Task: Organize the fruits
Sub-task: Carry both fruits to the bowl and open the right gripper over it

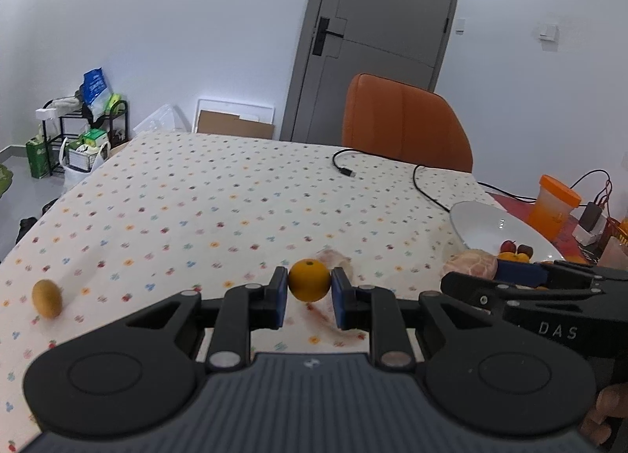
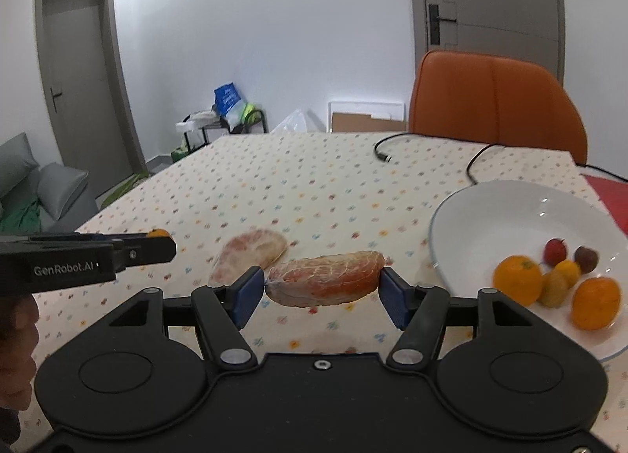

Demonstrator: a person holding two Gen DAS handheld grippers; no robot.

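My left gripper (image 1: pixel 309 290) is shut on a small orange fruit (image 1: pixel 309 280) and holds it above the patterned tablecloth (image 1: pixel 219 209). My right gripper (image 2: pixel 321 291) is shut on a peeled pink grapefruit segment (image 2: pixel 325 277), held just left of the white plate (image 2: pixel 482 217). The plate holds two oranges (image 2: pixel 517 285), a small yellow fruit and two small red fruits (image 2: pixel 555 250). A second grapefruit segment (image 2: pixel 251 252) lies on the cloth. A brown kiwi (image 1: pixel 47 298) lies at the left of the table.
An orange chair (image 1: pixel 404 123) stands behind the table. A black cable (image 1: pixel 392 170) runs across the far side. An orange-lidded cup (image 1: pixel 553 201) and a charger stand at the far right. A cluttered rack (image 1: pixel 86 127) stands by the wall.
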